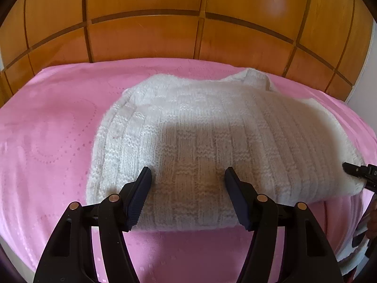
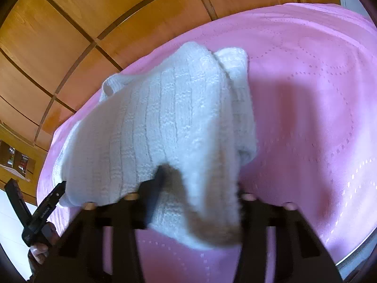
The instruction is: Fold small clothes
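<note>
A white knitted sweater (image 1: 200,129) lies folded on the pink bedspread (image 1: 47,129). My left gripper (image 1: 188,186) hovers open over the sweater's near edge, its fingers (image 1: 143,188) spread apart with only knit showing between them. In the right wrist view the sweater (image 2: 153,122) has its near corner lifted off the bed. My right gripper (image 2: 198,195) is shut on that corner: one dark finger (image 2: 157,188) shows, and fabric hides the other. The right gripper (image 1: 355,172) also peeks in at the sweater's right edge in the left wrist view.
Orange wooden panels (image 1: 146,40) rise behind the bed. Pink bedspread (image 2: 318,106) stretches to the right of the sweater. A small wooden shelf (image 2: 14,160) stands off the bed's left side. The left gripper (image 2: 47,202) and a hand show at lower left.
</note>
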{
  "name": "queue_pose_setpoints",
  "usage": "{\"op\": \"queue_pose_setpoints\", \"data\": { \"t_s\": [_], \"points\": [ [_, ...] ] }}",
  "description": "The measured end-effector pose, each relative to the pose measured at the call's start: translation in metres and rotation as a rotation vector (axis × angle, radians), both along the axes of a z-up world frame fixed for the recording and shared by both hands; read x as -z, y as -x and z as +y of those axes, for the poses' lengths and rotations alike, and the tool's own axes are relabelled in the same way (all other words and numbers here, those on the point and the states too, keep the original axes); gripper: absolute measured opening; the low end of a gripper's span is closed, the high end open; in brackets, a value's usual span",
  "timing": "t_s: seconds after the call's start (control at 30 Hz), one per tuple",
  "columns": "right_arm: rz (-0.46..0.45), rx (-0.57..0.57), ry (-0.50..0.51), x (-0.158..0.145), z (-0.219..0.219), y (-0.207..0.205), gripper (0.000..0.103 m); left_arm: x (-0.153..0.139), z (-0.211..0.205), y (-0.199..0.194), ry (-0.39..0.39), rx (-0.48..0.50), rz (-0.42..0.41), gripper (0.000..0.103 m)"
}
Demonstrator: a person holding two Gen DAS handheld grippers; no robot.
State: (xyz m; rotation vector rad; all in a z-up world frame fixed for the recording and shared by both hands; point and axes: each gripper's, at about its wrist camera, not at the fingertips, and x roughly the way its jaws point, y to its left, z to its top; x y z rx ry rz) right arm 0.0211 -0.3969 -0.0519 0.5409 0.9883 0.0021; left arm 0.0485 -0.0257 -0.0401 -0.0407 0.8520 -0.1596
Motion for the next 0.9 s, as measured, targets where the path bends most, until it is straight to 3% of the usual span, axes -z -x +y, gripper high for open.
{"op": "queue_pose_setpoints", "data": {
  "t_s": [0.23,0.57,0.77,0.9],
  "points": [
    [0.008,-0.032,0.071,-0.02,0.012,0.0,0.019,0.004,0.001,-0.003,0.013,0.004,-0.003,0.064],
    [-0.083,-0.112,0.009,-0.066,0.045,-0.012,0.017,0.003,0.008,-0.003,0.051,0.01,0.012,0.065],
    [-0.186,-0.228,-0.031,-0.109,0.095,-0.033,0.015,-0.007,0.044,-0.001,0.277,0.023,0.054,0.062],
    [-0.246,-0.364,-0.05,-0.131,0.155,-0.058,0.015,-0.013,0.081,0.0,0.433,0.013,0.064,0.062]
  ]
}}
